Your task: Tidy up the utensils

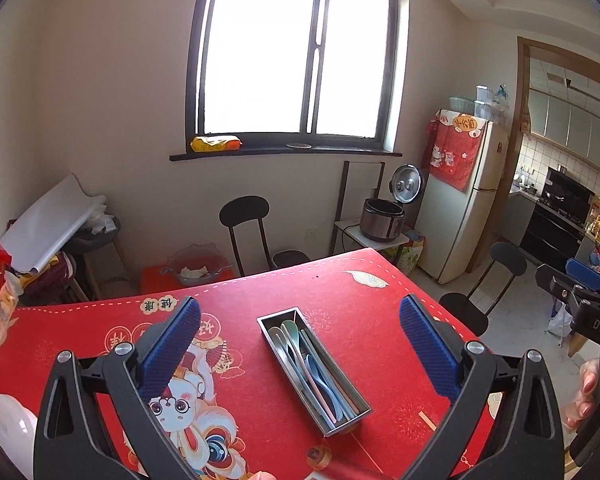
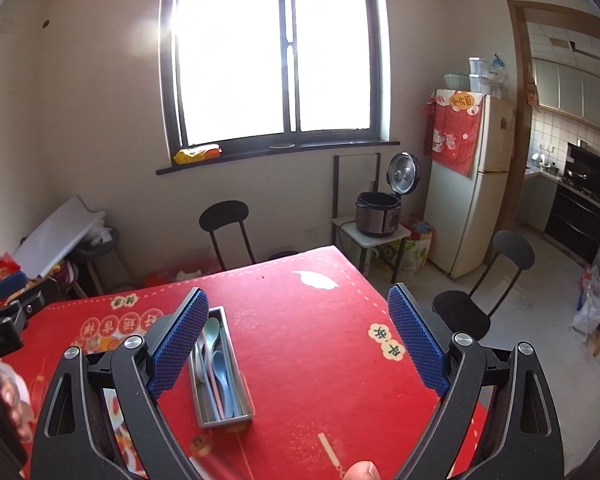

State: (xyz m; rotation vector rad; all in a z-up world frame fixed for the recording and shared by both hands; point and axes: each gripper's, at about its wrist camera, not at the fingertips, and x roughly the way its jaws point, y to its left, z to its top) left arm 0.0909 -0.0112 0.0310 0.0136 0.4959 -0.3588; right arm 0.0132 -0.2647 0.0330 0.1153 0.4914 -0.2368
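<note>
Red-covered tabletop (image 1: pixel 340 284), printed with a cartoon rabbit and gold characters, filling the lower half of both views. Beyond its far edge, a large bright window (image 1: pixel 296 52), a cream fridge (image 1: pixel 464 204) draped in red cloth at the right, an open rice cooker (image 1: pixel 382 218) on a small stand, and black chairs (image 1: pixel 246 220) by the far and right edges. On the tabletop, near the middle and towards the near edge, a narrow steel tray (image 1: pixel 336 420) lying lengthwise away from the viewer, slightly angled. Inside it, pastel spoons (image 1: pixel 320 376) in green, blue and pink, alongside metal utensils, all lying flat along the tray's length. Left gripper (image 1: pixel 300 344) hovering above the tray, blue-padded fingers (image 1: pixel 172 344) spread wide and grasping nothing, the tray framed between them. Right gripper (image 2: pixel 298 336) also released, fingers wide apart and empty, its left pad (image 2: pixel 180 344) overlapping the tray's left side in view; contact not clear. Fingertips of the person's hand (image 1: pixel 582 392) visible at the right edge of the left view.
</note>
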